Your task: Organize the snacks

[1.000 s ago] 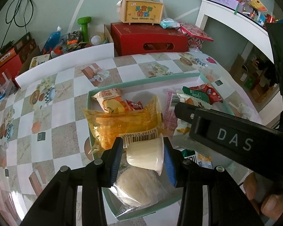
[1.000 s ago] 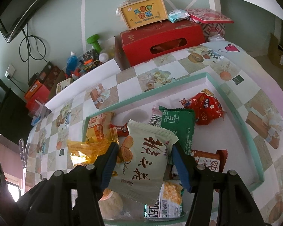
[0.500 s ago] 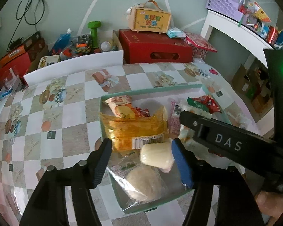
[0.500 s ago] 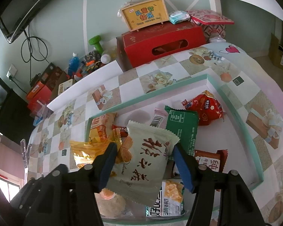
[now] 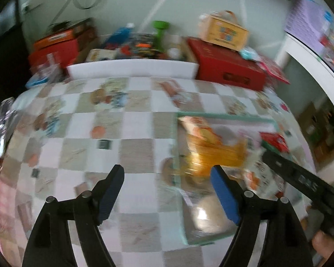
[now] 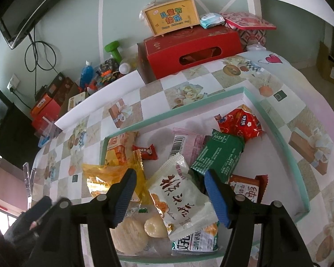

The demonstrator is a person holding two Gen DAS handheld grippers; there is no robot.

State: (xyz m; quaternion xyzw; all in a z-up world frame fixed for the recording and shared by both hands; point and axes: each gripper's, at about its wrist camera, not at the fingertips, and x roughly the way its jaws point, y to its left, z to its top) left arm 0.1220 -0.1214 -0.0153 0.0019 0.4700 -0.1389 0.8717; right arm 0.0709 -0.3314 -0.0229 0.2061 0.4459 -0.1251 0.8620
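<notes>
Checkered desk (image 6: pixel 131 111), clutter behind | snacks pooled in green-rimmed tray (image 6: pixel 285 151) to keep them together | left gripper (image 5: pixel 167 191) fingers just spread, empty, over desk beside tray | right gripper (image 6: pixel 169 195) fingers apart astride white packet (image 6: pixel 180 198), unpinched

Snack packets (image 6: pixel 182 200) in tray (image 6: pixel 276 131); gift box (image 6: pixel 189 49) behind.

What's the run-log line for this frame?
left tongs: just opened, empty, over tablecloth | right tongs: opening, white packet between jaws, not pressed | jelly cup: in tray
</notes>
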